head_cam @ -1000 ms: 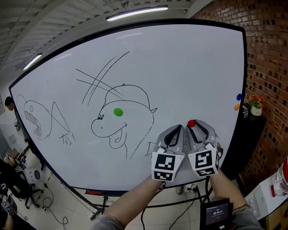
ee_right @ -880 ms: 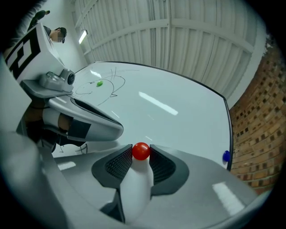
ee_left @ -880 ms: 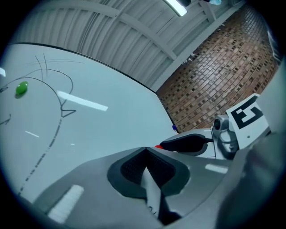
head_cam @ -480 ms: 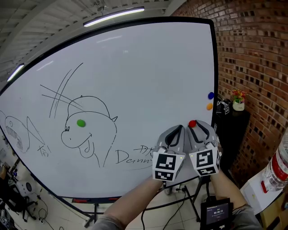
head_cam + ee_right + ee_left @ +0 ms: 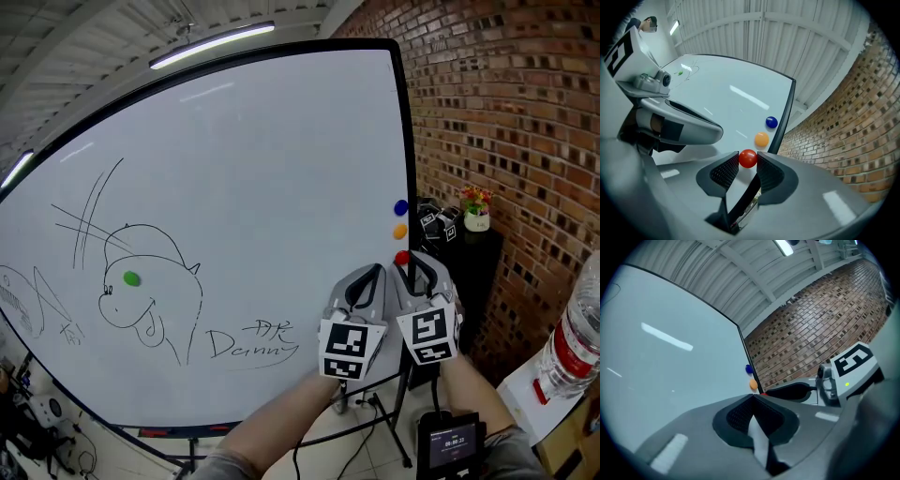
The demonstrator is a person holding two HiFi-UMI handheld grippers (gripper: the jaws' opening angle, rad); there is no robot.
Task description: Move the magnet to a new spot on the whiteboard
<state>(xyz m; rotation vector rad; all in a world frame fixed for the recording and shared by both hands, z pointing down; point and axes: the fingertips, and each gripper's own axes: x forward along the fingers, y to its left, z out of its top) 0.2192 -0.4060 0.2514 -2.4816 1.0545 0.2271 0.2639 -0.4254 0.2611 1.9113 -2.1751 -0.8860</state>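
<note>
Two neighbours just above the red magnet (image 5: 401, 257): orange magnet (image 5: 400, 231), blue magnet (image 5: 401, 207).

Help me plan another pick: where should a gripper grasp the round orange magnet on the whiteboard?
Grip the round orange magnet across its bulging sides, coming straight at the white whiteboard. The round blue magnet sits just above it, so probably pinch from left and right.

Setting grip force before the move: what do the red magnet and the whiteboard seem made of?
The red magnet: probably hard glossy plastic; smooth ball with a highlight. The whiteboard: glossy coated panel, likely steel-backed; it mirrors the ceiling light and the blue magnet clings to it.
</note>
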